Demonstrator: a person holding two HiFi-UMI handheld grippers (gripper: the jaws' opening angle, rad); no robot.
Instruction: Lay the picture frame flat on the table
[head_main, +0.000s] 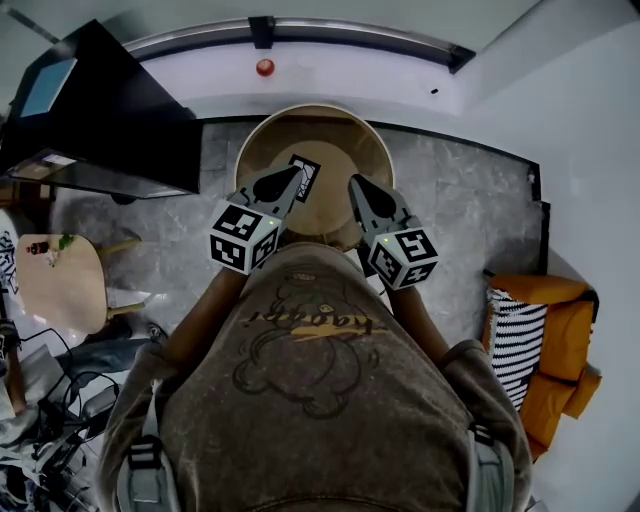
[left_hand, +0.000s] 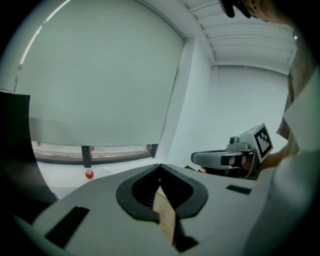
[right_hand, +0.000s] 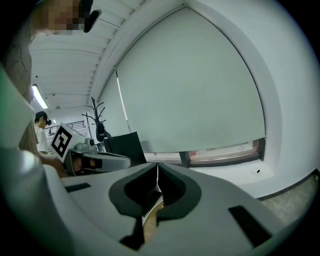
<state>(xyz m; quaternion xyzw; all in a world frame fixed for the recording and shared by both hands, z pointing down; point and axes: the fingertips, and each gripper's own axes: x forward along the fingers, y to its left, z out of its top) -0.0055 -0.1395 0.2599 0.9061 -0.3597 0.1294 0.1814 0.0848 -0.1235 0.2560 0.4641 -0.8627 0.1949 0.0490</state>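
Left gripper (left_hand: 160, 169) clenched, jaws tip to tip, nothing clearly pinched; only a tan sliver shows in the gap behind the tips. Right gripper (right_hand: 157, 167) likewise clenched, jaws together. Small black-edged picture frame with a white print (head_main: 307, 180) sits on the round tan wooden table (head_main: 330, 135), left of its centre. From overhead, the left tip overlaps the frame's left edge. Upright or flat: cannot tell.

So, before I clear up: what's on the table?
Only a frame shows on the table, partly covered by the left gripper. The right gripper and the person hide its near side.
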